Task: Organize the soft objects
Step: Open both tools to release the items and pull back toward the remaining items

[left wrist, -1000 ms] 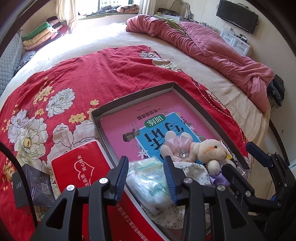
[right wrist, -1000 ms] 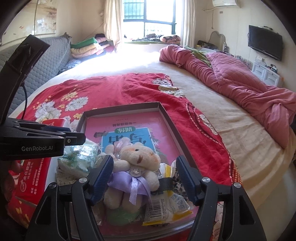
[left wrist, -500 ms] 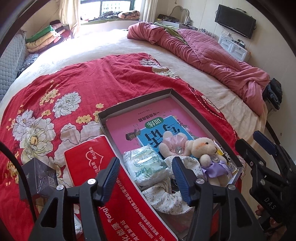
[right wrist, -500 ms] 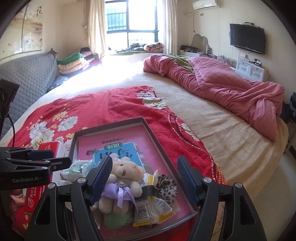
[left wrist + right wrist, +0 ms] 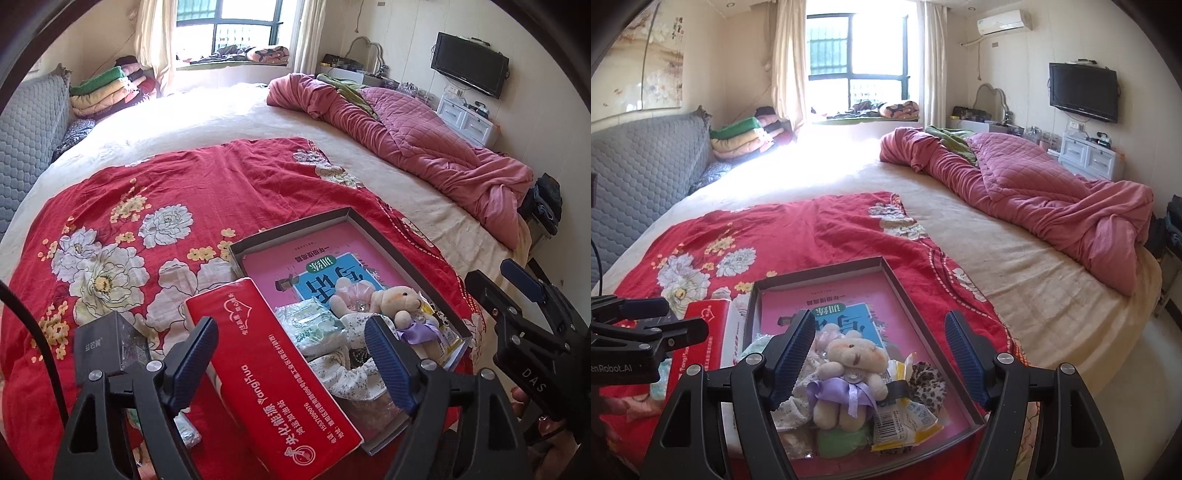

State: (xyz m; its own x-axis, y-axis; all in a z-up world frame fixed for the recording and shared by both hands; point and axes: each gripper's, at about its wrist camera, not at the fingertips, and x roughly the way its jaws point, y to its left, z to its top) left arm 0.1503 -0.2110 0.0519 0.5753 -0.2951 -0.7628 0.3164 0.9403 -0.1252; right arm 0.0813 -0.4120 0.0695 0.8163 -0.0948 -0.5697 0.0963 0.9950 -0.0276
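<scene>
— What are your grippers doing?

— I'm holding the left gripper over the tray; its jaws have just been opening, with nothing pressed between them. The right gripper is gaping too, empty.

— And the soft things?

— The tissue pack and teddy bear are lying in the tray's near end — gathered together, I'd say, for tidiness.

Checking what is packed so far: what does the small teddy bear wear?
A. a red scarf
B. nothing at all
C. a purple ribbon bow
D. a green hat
C: the teddy bear lying in the tray has a purple ribbon bow tied round its middle, seen from both wrist cameras.
</scene>
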